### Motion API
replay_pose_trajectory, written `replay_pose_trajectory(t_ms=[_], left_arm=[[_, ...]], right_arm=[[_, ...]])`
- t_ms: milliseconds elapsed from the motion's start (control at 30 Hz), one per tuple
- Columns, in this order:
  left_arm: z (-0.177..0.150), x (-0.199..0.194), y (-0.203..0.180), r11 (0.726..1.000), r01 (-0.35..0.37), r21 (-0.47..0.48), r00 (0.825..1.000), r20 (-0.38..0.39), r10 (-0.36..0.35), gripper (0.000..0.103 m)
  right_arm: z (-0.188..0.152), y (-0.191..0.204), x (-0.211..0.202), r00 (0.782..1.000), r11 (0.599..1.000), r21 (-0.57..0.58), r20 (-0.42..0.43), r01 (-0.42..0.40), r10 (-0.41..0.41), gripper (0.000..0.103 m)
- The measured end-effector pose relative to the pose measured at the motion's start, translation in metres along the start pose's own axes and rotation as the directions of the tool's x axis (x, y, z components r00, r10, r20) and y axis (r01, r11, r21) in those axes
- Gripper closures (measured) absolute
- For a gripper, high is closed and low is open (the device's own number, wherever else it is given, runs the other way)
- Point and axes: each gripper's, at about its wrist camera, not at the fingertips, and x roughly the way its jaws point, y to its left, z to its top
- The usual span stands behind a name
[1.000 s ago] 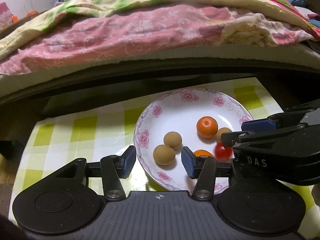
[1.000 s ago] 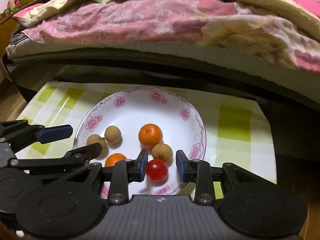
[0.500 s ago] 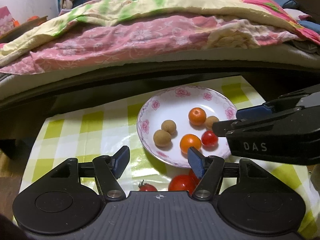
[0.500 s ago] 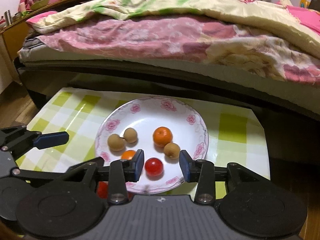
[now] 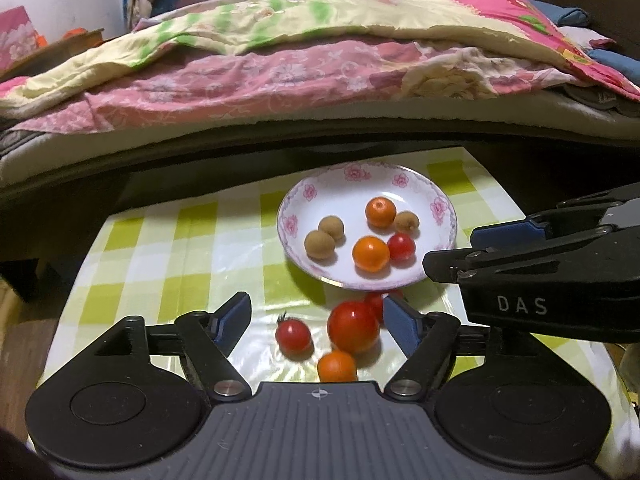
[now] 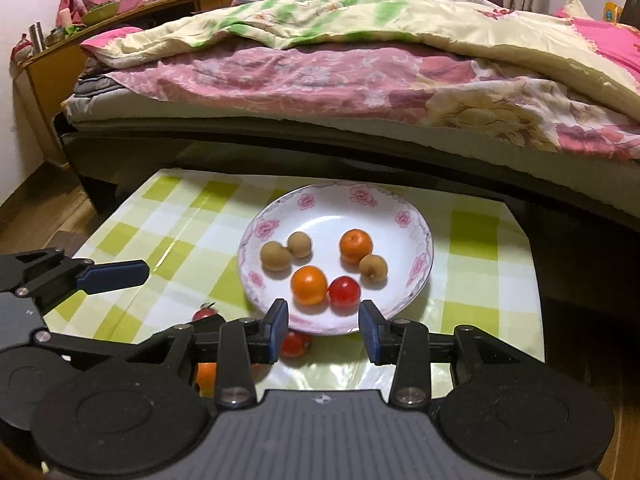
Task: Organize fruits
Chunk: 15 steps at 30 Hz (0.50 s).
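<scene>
A white floral plate [image 5: 440, 208] [image 6: 400, 216] holds two oranges [image 5: 371, 254], a red cherry tomato [image 5: 401, 246] [image 6: 344, 291] and three brown longans [image 5: 319, 244]. On the cloth in front of the plate lie a big tomato [image 5: 353, 326], a small stemmed tomato [image 5: 293, 334], a small orange [image 5: 337, 366] and another tomato part-hidden behind a finger. My left gripper [image 5: 316, 320] is open and empty over these loose fruits. My right gripper [image 6: 323, 330] is open and empty at the plate's near rim.
The plate stands on a low table with a green-checked cloth [image 5: 180, 248]. A bed with pink and yellow quilts [image 5: 300, 64] runs close behind the table. A wooden side cabinet [image 6: 60, 64] stands far left. The right gripper's body [image 5: 540, 280] sits right of the plate.
Both grippers have pulled back and up from the plate. The red tomato that was between the right fingers now lies on the plate. Loose fruits on the cloth came into view.
</scene>
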Motion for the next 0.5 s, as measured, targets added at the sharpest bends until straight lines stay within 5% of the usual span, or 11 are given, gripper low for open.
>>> replay_pose_trajectory(t_ms=[500], left_arm=[[-0.023,-0.020,-0.006,1.000,-0.013,0.001,1.000,-0.015,0.013,0.017]], right_arm=[[-0.027,0.020,-0.028,1.000,1.000,-0.026,-0.004,-0.011,0.011,0.061]])
